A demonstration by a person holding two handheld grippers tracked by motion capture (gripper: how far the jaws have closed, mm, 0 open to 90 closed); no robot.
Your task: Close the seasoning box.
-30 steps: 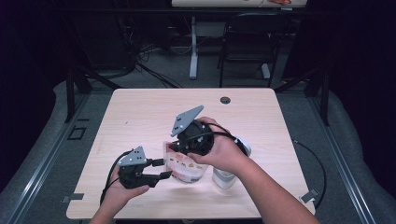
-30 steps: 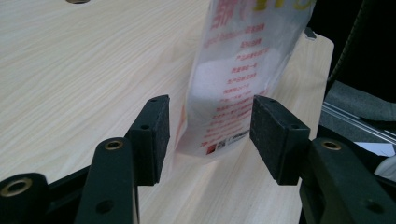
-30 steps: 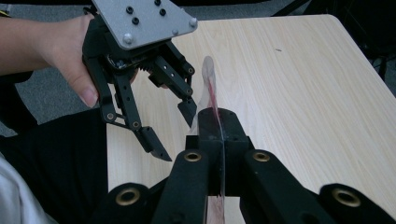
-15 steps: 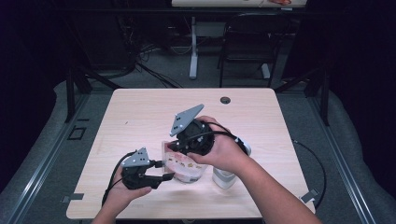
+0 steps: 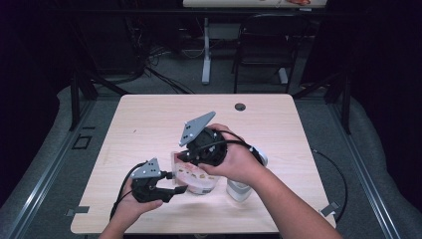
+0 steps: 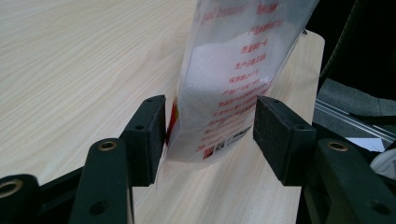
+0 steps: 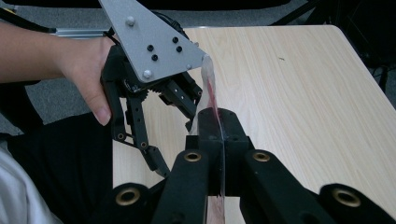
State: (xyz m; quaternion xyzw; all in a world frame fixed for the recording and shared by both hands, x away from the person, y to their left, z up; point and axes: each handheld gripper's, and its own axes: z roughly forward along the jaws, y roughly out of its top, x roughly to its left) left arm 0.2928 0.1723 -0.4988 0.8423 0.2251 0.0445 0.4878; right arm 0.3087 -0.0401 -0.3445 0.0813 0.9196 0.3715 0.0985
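Observation:
A clear plastic bag [image 5: 195, 176] with white powder and red print is held up over the table's near half. My right gripper [image 5: 191, 162] comes down on it from above. Its jaws [image 7: 219, 127] are shut on the bag's thin top edge [image 7: 208, 79]. My left gripper [image 5: 178, 185] reaches in from the left, and its jaws have just been opening. In the left gripper view the bag [image 6: 233, 65] stands between the pads of the left gripper [image 6: 210, 133]. The left pad [image 6: 148, 135] is at the bag's edge and the right pad [image 6: 280, 135] stands clear of it.
A white cylindrical object [image 5: 239, 187] stands on the wooden table [image 5: 149, 124] just right of the bag, beside the right forearm. A small black round cap [image 5: 240, 106] sits near the far edge. Chair and desk legs stand on the floor beyond.

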